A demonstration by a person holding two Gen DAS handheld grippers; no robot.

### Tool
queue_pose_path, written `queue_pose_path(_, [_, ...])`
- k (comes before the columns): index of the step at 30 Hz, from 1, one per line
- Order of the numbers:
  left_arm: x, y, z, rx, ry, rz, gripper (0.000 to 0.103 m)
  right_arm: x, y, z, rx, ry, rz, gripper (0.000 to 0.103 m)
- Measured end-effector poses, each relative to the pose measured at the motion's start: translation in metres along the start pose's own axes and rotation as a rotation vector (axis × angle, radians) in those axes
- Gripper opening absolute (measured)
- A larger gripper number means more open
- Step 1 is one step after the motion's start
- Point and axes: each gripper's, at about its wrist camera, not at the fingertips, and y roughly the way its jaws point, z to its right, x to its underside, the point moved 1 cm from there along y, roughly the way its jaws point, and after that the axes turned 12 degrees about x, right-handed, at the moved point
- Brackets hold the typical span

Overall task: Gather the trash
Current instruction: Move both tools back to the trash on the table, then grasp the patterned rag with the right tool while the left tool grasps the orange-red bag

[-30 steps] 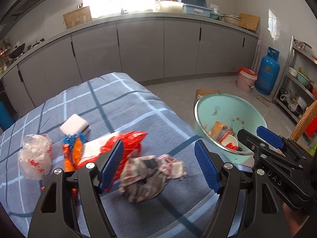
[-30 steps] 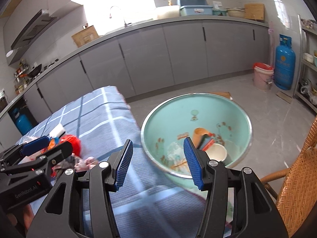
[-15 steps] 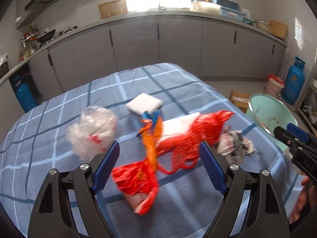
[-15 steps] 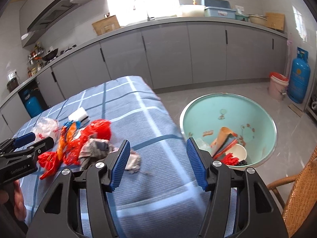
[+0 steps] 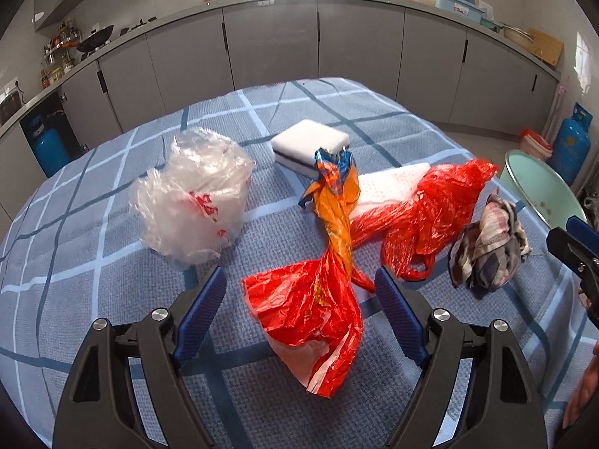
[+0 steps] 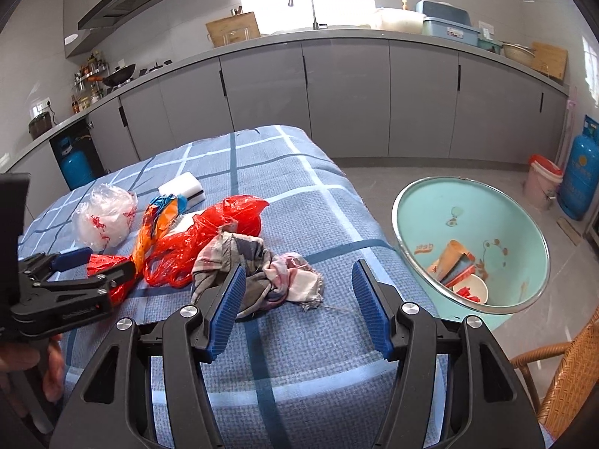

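Trash lies on the blue checked tablecloth [image 5: 93,262]. An orange and red snack wrapper [image 5: 318,299] lies between the fingers of my open left gripper [image 5: 301,299]. Beside it are a red plastic bag [image 5: 430,209], a crumpled clear bag [image 5: 191,194], a white sponge [image 5: 310,144] and a checked rag [image 5: 490,243]. In the right wrist view my open right gripper [image 6: 297,305] hovers just before the rag [image 6: 258,265]. A mint green basin [image 6: 441,202] with several pieces of trash stands on the floor right of the table.
Grey kitchen cabinets [image 6: 337,93] run along the back wall. A blue gas cylinder [image 6: 582,172] and a pink bucket [image 6: 543,181] stand at the far right. A wicker chair [image 6: 569,381] is at the bottom right. A second blue cylinder [image 5: 48,146] stands under the left counter.
Both grippers have swung left, away from the basin and over the table. The left gripper now frames the orange and red wrapper; the right one now faces the rag.
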Motion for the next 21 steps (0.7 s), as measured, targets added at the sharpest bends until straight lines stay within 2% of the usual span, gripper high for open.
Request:
queue_pose_path(4, [0.004,0.005,-0.001,0.019,-0.007,-0.025,0.057,0.001,0.001,-0.002,-0.012,-0.002,-0.006,0.059])
queue_pose_path(6, [0.005,0.005,-0.001,0.022,-0.003,-0.028,0.049,0.001,0.001,-0.004,-0.019,-0.005,-0.007,0.064])
queue_pose_path(7, [0.005,0.003,0.0,0.021,0.003,-0.025,0.042,0.001,0.001,-0.005,-0.023,-0.006,-0.003,0.067])
queue_pose_path(10, [0.007,-0.001,0.002,0.025,0.017,-0.019,0.031,0.0,0.0,-0.01,-0.036,-0.016,-0.001,0.068])
queue_pose_path(16, [0.013,-0.01,0.002,0.021,0.037,-0.012,0.021,0.0,-0.001,-0.016,-0.047,-0.036,0.0,0.068])
queue_pose_path(21, [0.016,-0.028,-0.004,0.019,0.017,0.016,0.019,-0.001,0.001,-0.021,-0.052,-0.045,-0.006,0.068])
